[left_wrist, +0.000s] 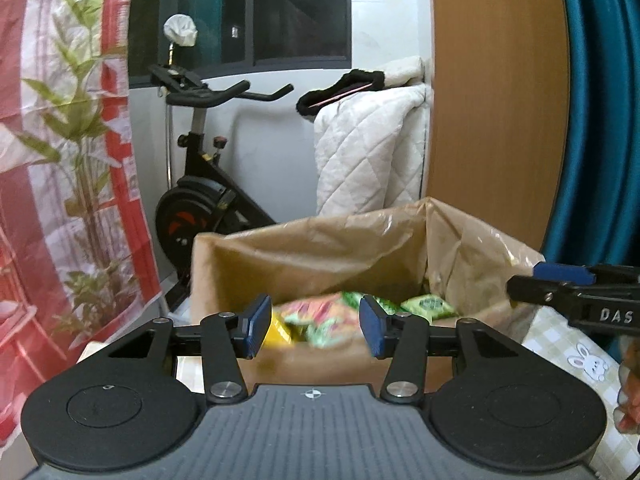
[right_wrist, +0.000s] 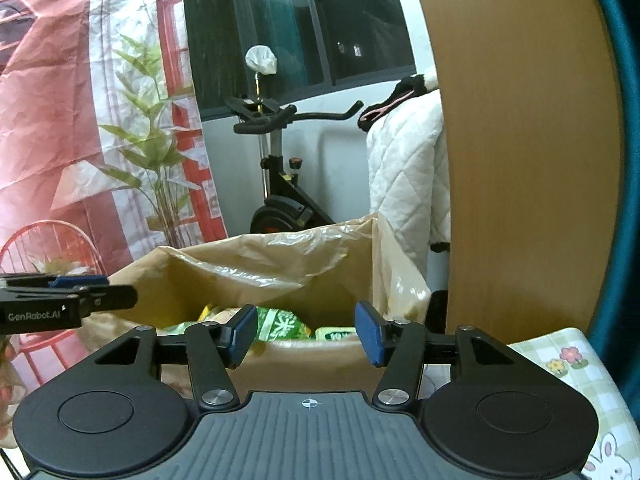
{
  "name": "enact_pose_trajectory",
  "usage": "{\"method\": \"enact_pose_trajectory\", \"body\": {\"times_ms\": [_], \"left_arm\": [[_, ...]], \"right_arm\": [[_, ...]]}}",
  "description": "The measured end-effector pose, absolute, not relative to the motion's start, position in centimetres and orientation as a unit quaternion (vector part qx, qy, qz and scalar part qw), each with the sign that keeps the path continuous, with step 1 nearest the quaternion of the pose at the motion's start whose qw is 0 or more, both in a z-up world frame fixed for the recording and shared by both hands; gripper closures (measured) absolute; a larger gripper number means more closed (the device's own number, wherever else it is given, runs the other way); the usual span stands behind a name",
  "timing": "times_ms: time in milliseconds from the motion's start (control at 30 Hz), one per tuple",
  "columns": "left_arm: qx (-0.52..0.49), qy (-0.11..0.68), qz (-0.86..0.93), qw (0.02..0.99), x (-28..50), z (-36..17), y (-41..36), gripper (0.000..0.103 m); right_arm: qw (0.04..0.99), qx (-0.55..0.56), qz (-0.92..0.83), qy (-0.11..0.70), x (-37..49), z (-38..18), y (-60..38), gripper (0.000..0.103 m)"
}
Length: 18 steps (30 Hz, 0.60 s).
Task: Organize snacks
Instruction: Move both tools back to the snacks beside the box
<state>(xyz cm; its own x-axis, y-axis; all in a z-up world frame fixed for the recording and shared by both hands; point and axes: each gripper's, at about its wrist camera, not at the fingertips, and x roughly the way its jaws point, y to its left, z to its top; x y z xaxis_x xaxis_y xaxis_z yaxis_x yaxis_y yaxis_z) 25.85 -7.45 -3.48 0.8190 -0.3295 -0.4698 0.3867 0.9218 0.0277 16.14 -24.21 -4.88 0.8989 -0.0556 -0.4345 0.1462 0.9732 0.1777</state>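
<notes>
A cardboard box (left_wrist: 288,364) lined with a brown plastic bag stands in front of both grippers; it also shows in the right wrist view (right_wrist: 296,360). Inside lie several snack packets, green ones (left_wrist: 428,306) (right_wrist: 278,326) and a red-and-green one (left_wrist: 320,318), blurred. My left gripper (left_wrist: 314,330) is open and empty just above the box's near edge. My right gripper (right_wrist: 306,332) is open and empty at the box's near rim. Each gripper's fingers show side-on in the other view: the right (left_wrist: 552,280), the left (right_wrist: 80,296).
A checked tablecloth with rabbits and flowers (right_wrist: 572,364) covers the table at right. A wooden panel (left_wrist: 496,120) and teal curtain (left_wrist: 600,120) stand behind right. An exercise bike (left_wrist: 200,184), a white quilt (left_wrist: 372,148) and a red printed sheet (left_wrist: 60,160) lie beyond the box.
</notes>
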Motion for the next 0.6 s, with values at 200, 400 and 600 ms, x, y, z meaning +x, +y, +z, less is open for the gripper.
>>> {"method": "enact_pose_trajectory", "body": {"times_ms": [200,400,600], "left_arm": [[0.029,0.223,-0.182,0.957,22.9,-3.4,-5.6,0.052],[0.015,0.228,-0.188,0.955,20.7,-3.7,-5.5,0.052],[-0.006,0.258,-0.192,0.947,19.7,-6.0,-5.9,0.052]], "right_arm": [[0.969,0.101,-0.057,0.217,13.2,-4.8,-24.1,0.052],[0.967,0.111,-0.063,0.223,11.0,-5.8,-24.3,0.052],[0.960,0.112,-0.066,0.247,9.4,-8.2,-24.4,0.052]]}}
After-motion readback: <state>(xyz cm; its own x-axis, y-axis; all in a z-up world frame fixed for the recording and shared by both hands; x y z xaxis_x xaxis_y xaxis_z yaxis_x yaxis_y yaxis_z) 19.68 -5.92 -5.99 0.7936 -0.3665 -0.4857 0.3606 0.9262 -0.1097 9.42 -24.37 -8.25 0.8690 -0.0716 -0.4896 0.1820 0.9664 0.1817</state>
